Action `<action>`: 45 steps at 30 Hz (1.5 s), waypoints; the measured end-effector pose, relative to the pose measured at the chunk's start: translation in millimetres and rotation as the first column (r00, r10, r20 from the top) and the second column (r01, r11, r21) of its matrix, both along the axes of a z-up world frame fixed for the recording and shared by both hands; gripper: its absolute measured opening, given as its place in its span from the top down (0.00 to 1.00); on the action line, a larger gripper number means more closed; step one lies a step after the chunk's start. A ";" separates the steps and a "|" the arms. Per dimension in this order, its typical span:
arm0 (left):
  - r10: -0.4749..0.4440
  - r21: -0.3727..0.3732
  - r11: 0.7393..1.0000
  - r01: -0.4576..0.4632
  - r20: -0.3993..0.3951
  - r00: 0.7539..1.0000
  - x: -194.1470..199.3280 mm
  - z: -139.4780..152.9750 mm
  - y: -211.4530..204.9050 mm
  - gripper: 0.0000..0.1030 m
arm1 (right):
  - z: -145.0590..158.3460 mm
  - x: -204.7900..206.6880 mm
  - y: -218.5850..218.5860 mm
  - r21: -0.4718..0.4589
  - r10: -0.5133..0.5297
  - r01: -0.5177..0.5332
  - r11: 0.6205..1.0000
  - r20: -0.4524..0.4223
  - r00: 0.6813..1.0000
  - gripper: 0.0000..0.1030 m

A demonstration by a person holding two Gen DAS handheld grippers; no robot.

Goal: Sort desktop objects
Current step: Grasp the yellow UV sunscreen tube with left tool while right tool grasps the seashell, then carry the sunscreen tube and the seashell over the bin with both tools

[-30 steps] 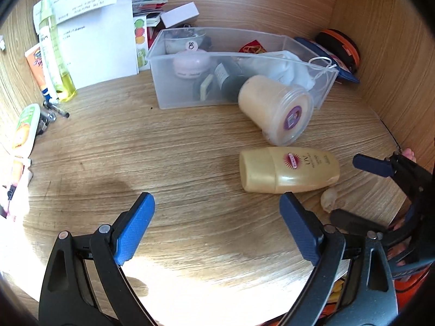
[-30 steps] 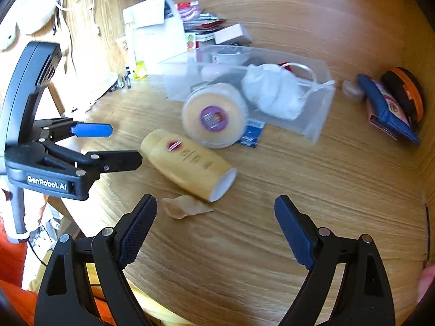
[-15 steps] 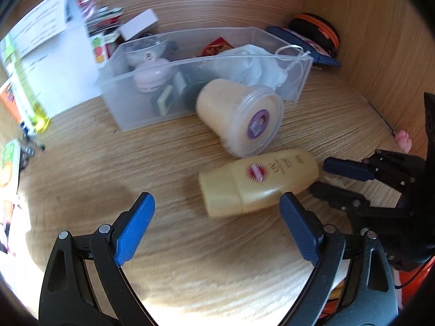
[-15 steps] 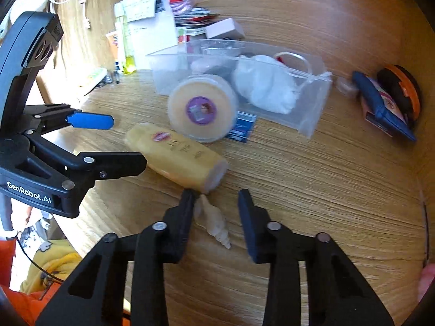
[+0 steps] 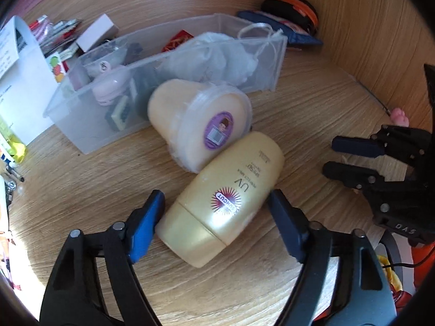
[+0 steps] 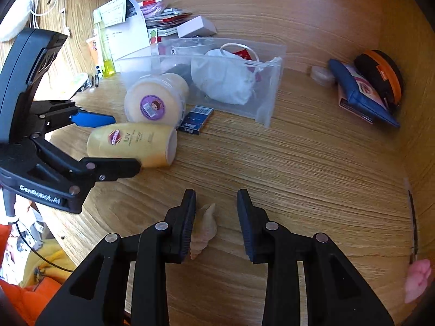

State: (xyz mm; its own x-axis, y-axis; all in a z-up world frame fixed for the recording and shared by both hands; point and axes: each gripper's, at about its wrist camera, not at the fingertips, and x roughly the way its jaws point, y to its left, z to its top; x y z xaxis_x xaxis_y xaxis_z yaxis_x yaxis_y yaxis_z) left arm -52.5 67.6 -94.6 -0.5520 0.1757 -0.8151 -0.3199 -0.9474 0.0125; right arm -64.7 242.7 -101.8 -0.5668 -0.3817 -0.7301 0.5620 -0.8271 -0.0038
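Note:
A gold sunscreen bottle [image 5: 225, 201] lies on the wooden desk, its cap end between the fingers of my left gripper [image 5: 216, 222], which is open around it; the left pad touches the cap. It also shows in the right wrist view [image 6: 133, 144]. A cream tub with a purple sticker [image 5: 201, 125] lies on its side against the bottle. My right gripper [image 6: 216, 217] is partly open around a small beige seashell [image 6: 204, 228], which rests on the desk against the left finger. A clear plastic bin [image 5: 163, 81] holds several small items.
A blue card box [image 6: 195, 121] lies in front of the bin. A navy pouch [image 6: 361, 92] and an orange-rimmed black case [image 6: 380, 76] sit at the back right wall. Papers, boxes and a yellow bottle [image 6: 104, 51] stand at the back left. The desk's front edge is near.
My left gripper moved forward onto the sunscreen bottle, which now sits between its fingers. My right gripper narrowed around the shell, then opened somewhat; the shell has turned.

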 end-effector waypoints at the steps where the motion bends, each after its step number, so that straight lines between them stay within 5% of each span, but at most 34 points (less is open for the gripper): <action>1: -0.004 -0.001 1.000 0.004 -0.006 1.000 0.5 0.2 1.5 0.24 | -0.1 0.4 1.2 -0.001 -0.001 0.001 1.000 0.003 1.000 0.72; 6: -0.016 0.002 1.000 0.016 -0.009 1.000 -0.1 1.3 6.3 0.26 | -1.0 3.2 8.1 0.008 -0.003 0.003 1.000 0.003 1.000 0.71; 9: -0.028 -0.003 1.000 0.028 -0.008 1.000 -0.1 2.3 11.6 0.32 | -1.1 5.7 12.0 0.005 -0.001 0.001 1.000 0.017 1.000 0.59; 15: -0.061 0.004 0.998 0.061 -0.005 0.998 8.3 4.3 20.8 0.47 | -0.2 13.5 17.5 0.007 0.009 -0.009 1.000 -0.003 1.000 0.57; 20: -0.071 0.054 0.996 0.070 0.010 0.997 13.6 9.1 21.7 0.57 | -2.5 15.8 14.5 0.009 0.025 -0.024 1.000 -0.007 1.000 0.82; 25: -0.079 0.070 0.994 0.081 -0.031 0.996 15.7 22.6 28.5 0.70 | -3.7 13.6 14.9 -0.016 0.013 -0.013 1.000 -0.015 1.000 0.84; 45: -0.237 -0.039 0.971 0.236 -0.019 0.971 -23.7 20.4 100.5 0.71 | -1.5 -20.0 34.4 -0.037 -0.042 0.043 0.998 0.027 0.999 0.83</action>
State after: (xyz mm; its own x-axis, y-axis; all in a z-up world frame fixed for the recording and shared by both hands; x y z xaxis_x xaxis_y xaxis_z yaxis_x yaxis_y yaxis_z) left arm -76.2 168.1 -74.2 -0.5175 0.2739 -0.8107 -0.5340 -0.8436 0.0558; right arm -84.8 277.2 -103.3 -0.5638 -0.3846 -0.7309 0.5255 -0.8498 0.0418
